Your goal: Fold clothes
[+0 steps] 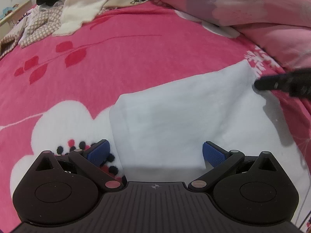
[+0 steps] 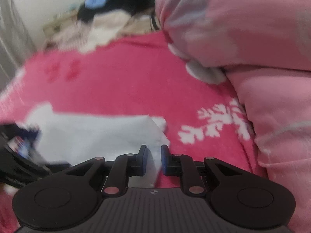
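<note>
White garment [image 1: 175, 116] lies flat on the pink bed cover [image 1: 126, 58]; my left claw [image 1: 154, 153] gapes wide above it, my right claw [image 2: 153, 160] pinches its corner.

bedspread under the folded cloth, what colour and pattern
Hot pink bedspread with red leaves and white flowers; clearest in the left wrist view.

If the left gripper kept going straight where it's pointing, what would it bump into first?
Most likely the pale folded garment lying on the pink blanket. The left gripper points steeply down with its fingers spread wide above the cloth's near edge, so the cloth comes first, though the exact height above it is unclear.
</note>
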